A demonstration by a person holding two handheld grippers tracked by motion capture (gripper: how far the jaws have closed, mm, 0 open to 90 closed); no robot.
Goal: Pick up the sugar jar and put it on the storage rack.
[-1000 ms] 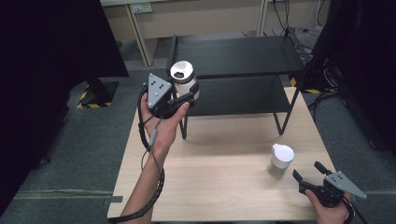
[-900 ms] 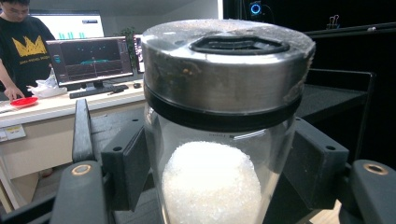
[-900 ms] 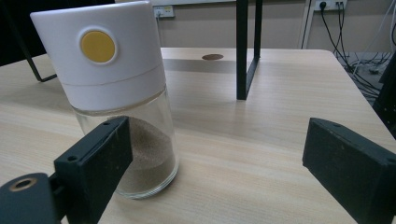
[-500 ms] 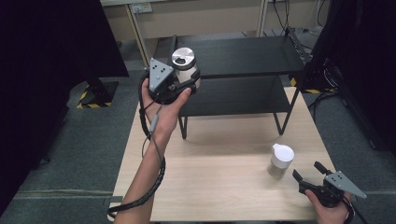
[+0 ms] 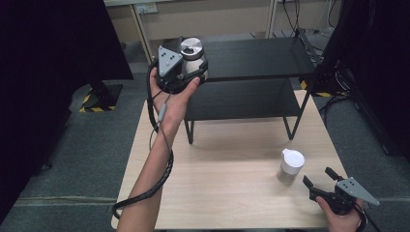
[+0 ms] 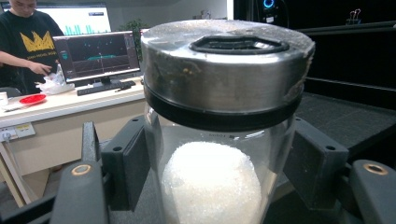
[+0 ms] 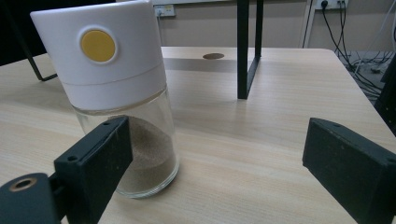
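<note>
The black shelf (image 5: 251,63) stands across the far part of the table (image 5: 227,193) and blocks the way there. Its thin legs (image 5: 189,131) stand on the wood, with a low gap under the bottom board. The left gripper (image 5: 186,72) holds a glass jar (image 5: 193,58) at the shelf's top left corner. The top board to the right is bare. Near the right edge stands a white-capped shaker (image 5: 291,166), just ahead of the right gripper (image 5: 321,180). The middle and left of the table are free wood.
</note>
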